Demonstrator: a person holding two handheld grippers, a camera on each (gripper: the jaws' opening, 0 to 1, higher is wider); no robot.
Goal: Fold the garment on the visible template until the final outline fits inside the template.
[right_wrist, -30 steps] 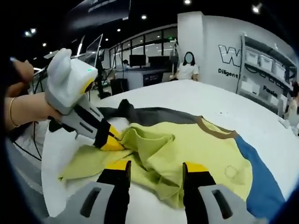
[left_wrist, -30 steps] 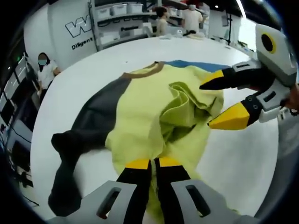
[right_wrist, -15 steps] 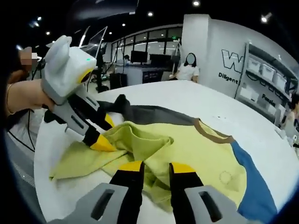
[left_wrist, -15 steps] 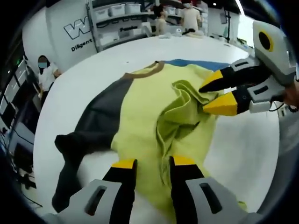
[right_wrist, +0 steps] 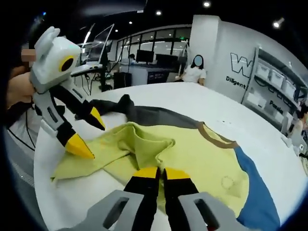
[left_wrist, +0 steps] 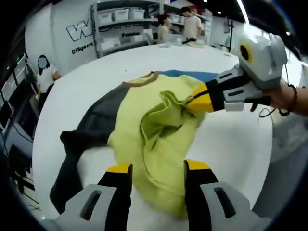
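Centrally, a colour-blocked garment (left_wrist: 159, 130) lies crumpled on a white round table (left_wrist: 240, 139): a yellow-green body, a dark grey sleeve (left_wrist: 79, 144) trailing toward the table edge, a blue sleeve (right_wrist: 257, 192) on the opposite side and a tan collar band (right_wrist: 214, 135). A raised fold of the yellow-green cloth (right_wrist: 144, 139) stands bunched at mid-body. No template outline can be made out beneath the fabric.

Writing: a faint circular emblem (right_wrist: 227, 182) on the chest is too small to read. The white back wall (right_wrist: 238, 62) carries a large "W" cut off at its side, with smaller lettering beginning "Diligent" below; a shelf unit (right_wrist: 276, 82) beside it shows a partial word that cannot be read with certainty.

Tools: the right gripper (right_wrist: 160, 172), yellow-tipped, has its jaws drawn together on the near edge of the yellow-green cloth; in the left gripper view the same tool (left_wrist: 197, 102) pinches the bunched fold, held by a hand (left_wrist: 284, 96) wearing a wrist cord. The left gripper (left_wrist: 159, 167) stands with jaws spread apart over the lower hem, grasping nothing; in the right gripper view it (right_wrist: 89, 132) hangs parted above the cloth's edge.

Surroundings: people stand at the far side of the room by desks with monitors (right_wrist: 149, 57).
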